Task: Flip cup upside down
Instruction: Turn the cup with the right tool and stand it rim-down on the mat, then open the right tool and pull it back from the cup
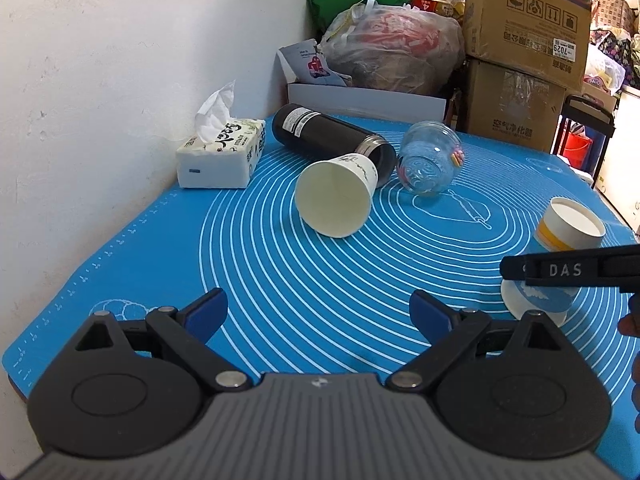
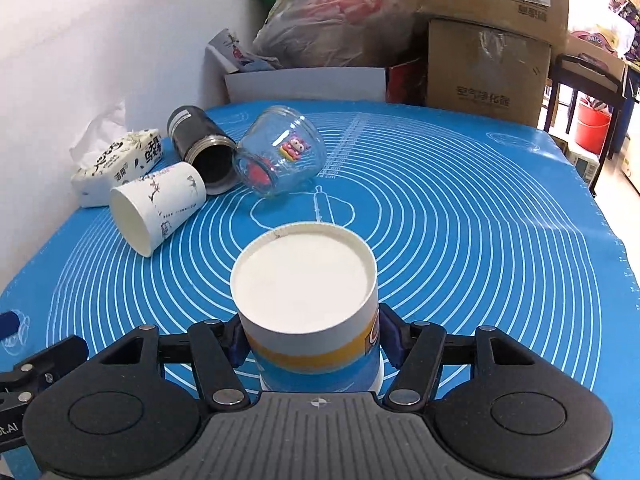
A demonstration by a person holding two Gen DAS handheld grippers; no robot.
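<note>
A paper cup with yellow and blue bands stands upside down on the blue mat, its white base facing up. My right gripper is shut on its sides, blue pads pressed to both flanks. In the left wrist view the same cup sits at the right, with the right gripper's black finger across it. My left gripper is open and empty above the mat's near edge. A white paper cup lies on its side, mouth toward me; it also shows in the right wrist view.
A black flask and a glass jar lie on their sides behind the white cup. A tissue pack sits by the white wall. Cardboard boxes and a plastic bag crowd the far edge.
</note>
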